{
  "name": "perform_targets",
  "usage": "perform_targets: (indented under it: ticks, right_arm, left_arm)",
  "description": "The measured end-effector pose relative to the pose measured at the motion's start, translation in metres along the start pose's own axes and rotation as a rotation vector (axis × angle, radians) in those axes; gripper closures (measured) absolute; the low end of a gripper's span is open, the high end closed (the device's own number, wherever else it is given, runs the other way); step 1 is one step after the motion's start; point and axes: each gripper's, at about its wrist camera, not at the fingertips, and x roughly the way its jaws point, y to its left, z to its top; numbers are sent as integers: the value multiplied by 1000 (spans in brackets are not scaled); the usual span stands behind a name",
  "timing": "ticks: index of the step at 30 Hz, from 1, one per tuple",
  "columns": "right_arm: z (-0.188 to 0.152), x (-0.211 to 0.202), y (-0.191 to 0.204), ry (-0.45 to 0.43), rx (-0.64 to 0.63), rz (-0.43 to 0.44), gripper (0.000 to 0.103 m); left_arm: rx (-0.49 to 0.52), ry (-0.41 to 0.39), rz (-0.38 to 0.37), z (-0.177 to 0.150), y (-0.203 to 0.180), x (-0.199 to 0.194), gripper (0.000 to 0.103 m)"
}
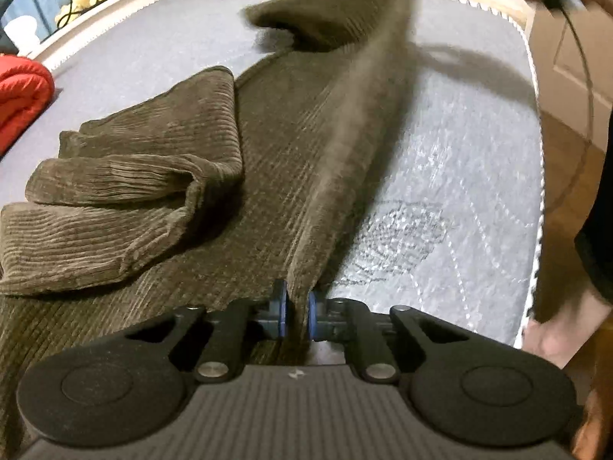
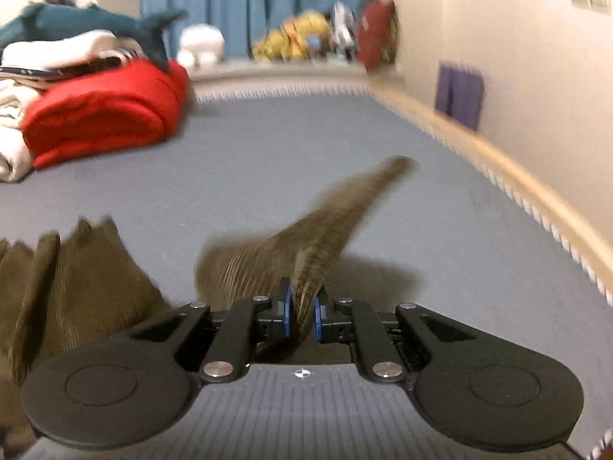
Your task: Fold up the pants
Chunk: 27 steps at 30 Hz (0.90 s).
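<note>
Right now the left tongs point(image 1: 297, 316) are clenched on an edge of the brown corduroy pants point(image 1: 268, 161), the cloth pinched between the two blue pads point(image 1: 282, 308). From that grip a raised fold of the fabric runs up and away across the bed point(image 1: 459, 176), blurred along its length. Most of the pants lie spread on the grey mattress, and one bunched part is heaped to the left of the raised fold. A red blanket point(image 1: 23, 92) sits at the far left edge of the bed.

Seen from the right wrist, the right tongs point(image 2: 302, 312) are also clenched on the pants point(image 2: 306, 245), a gathered strip of corduroy held between their pads and lifted off the bed point(image 2: 268, 153). More of the cloth lies crumpled to the left. Well beyond it, a folded red blanket point(image 2: 103, 115) rests near the head of the bed with a stuffed shark point(image 2: 95, 23) on the pile above it, in front of blue curtains point(image 2: 260, 4).
</note>
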Motion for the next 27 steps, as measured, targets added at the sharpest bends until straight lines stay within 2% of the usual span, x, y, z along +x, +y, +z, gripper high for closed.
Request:
perform_targets:
  ticks: [4, 7, 8, 11, 13, 14, 16, 18, 21, 24, 27]
  right_arm:
    - [-30, 4, -15, 195, -43, 28, 92]
    - [-40, 3, -27, 246, -12, 72, 90]
    - [-40, 2, -29, 247, 3, 77, 90]
    - [-39, 0, -48, 239, 61, 102, 78]
    - [-44, -4, -66, 202, 120, 87, 60]
    - [-40, -6, -73, 175, 150, 64, 56]
    - [-37, 1, -92, 133, 255, 39, 44]
    - [-41, 14, -115, 121, 384, 40, 42]
    - [-48, 44, -139, 121, 520, 21, 42]
    - [-50, 71, -145, 101, 492, -30, 42]
    - [-52, 97, -137, 115, 404, -35, 44]
  left_arm:
    - [-18, -12, -45, 3, 6, -18, 94]
    - [62, -5, -71, 2, -1, -26, 95]
    - [89, 10, -90, 0, -3, -26, 95]
    - [103, 47, -112, -3, -5, -20, 94]
    - [62, 54, -123, -2, -1, -18, 90]
    - [42, 45, -132, -1, 2, -19, 90]
    - [19, 20, -152, 3, 7, -24, 76]
    - [-8, -12, -156, 7, 10, -29, 71]
    - [-47, -54, -129, 13, 15, -40, 71]
    - [-102, -114, -97, 20, 25, -56, 71]
    - [-161, -163, -59, 23, 39, -73, 69]
